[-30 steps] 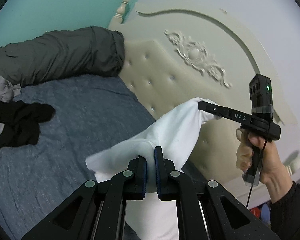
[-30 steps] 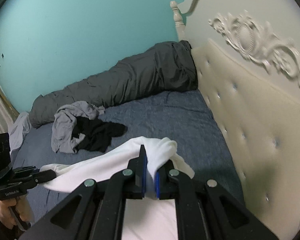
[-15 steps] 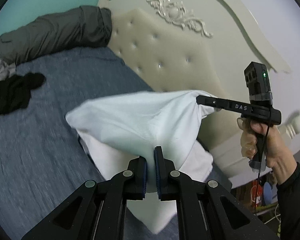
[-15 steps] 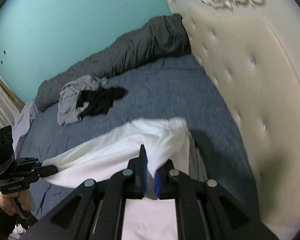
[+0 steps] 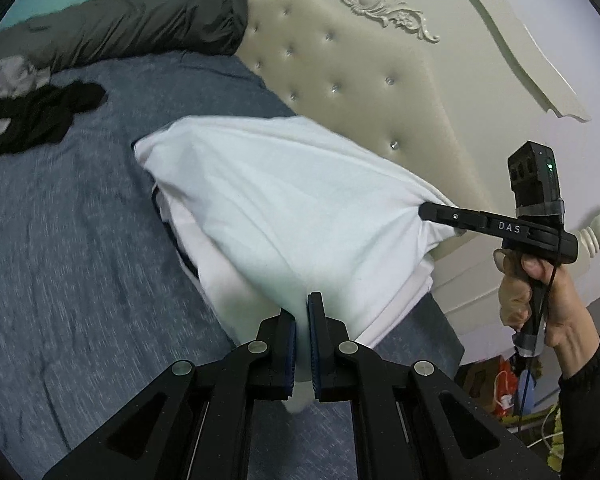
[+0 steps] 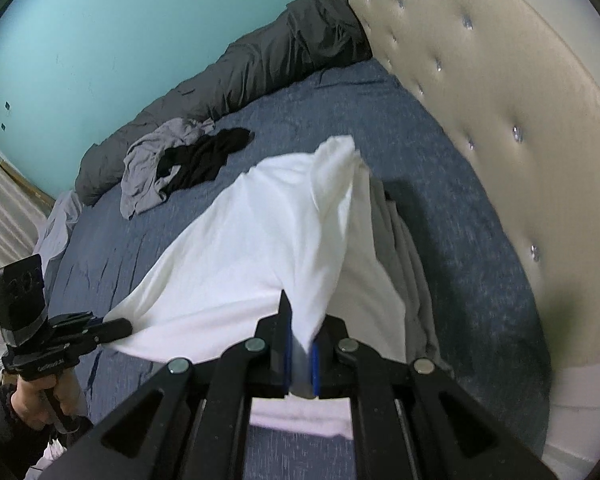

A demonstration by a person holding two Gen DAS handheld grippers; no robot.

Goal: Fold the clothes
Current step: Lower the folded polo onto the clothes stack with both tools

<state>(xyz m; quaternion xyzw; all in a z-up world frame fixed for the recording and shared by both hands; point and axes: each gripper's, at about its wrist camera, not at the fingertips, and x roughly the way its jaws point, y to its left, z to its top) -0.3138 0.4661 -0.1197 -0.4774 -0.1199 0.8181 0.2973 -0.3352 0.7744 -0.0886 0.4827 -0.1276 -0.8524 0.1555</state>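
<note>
A white garment (image 5: 284,204) is held stretched above the blue bed (image 5: 72,264). My left gripper (image 5: 302,316) is shut on its near edge. My right gripper (image 6: 300,336) is shut on the other edge; it shows in the left wrist view (image 5: 424,212) at the right, pinching the cloth. The left gripper shows in the right wrist view (image 6: 120,326) at lower left. The white garment (image 6: 268,248) hangs over a stack of folded pale clothes (image 6: 404,252) lying on the bed (image 6: 480,272) near the headboard.
A cream tufted headboard (image 5: 364,92) runs along the right. A rolled grey duvet (image 6: 260,60) lies against the teal wall. A heap of grey clothing (image 6: 148,168) and a black garment (image 6: 204,156) sits mid-bed. Clutter lies on the floor (image 5: 504,384) beside the bed.
Both grippers have moved down and toward the headboard with the white garment, which now spreads wider and lower over the folded stack. Both grips are unchanged.
</note>
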